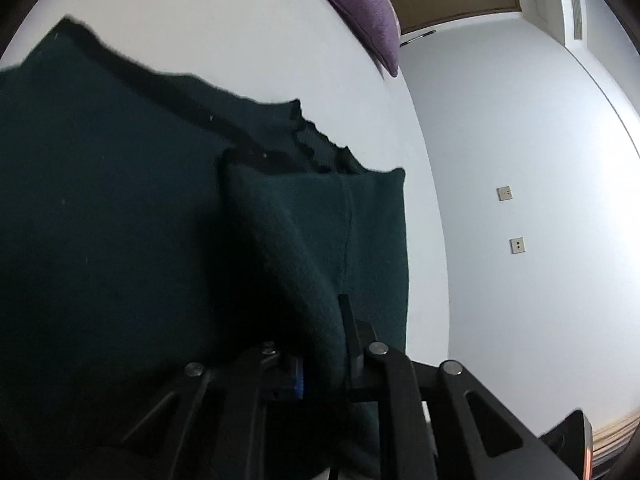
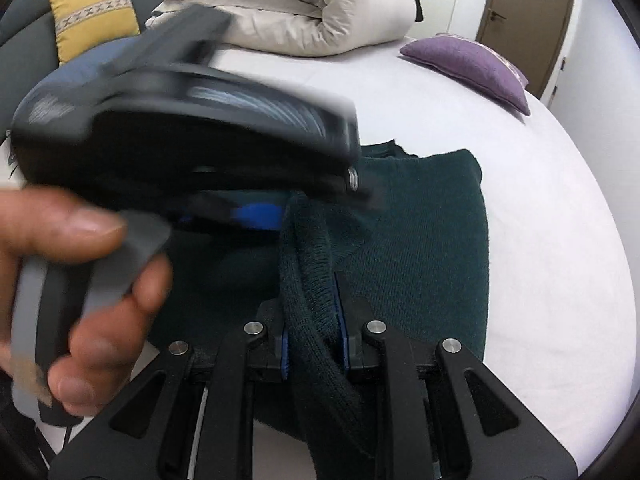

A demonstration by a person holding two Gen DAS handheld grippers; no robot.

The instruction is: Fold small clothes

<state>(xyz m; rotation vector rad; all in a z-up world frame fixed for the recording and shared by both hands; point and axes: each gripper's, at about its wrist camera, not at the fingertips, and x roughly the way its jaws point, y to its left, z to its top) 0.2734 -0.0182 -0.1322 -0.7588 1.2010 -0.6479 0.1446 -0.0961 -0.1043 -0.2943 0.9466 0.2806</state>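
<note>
A dark green knitted garment (image 1: 100,200) lies spread on a white bed (image 1: 200,20). In the left wrist view my left gripper (image 1: 322,360) is shut on a raised fold of it, the cloth pinched between the blue pad and the black finger. In the right wrist view the garment (image 2: 420,260) lies flat ahead, and my right gripper (image 2: 314,344) is shut on a thick rolled edge of it. The left tool's black housing (image 2: 180,132) shows blurred just above and to the left, held by a person's hand (image 2: 80,280). The two grippers are close together over the garment.
A purple cushion (image 2: 472,64) lies at the bed's far right. A rolled cream duvet (image 2: 300,12) and a yellow cushion (image 2: 92,12) sit at the back. A brown door (image 2: 520,12) stands beyond. Bare white sheet (image 2: 540,280) lies right of the garment.
</note>
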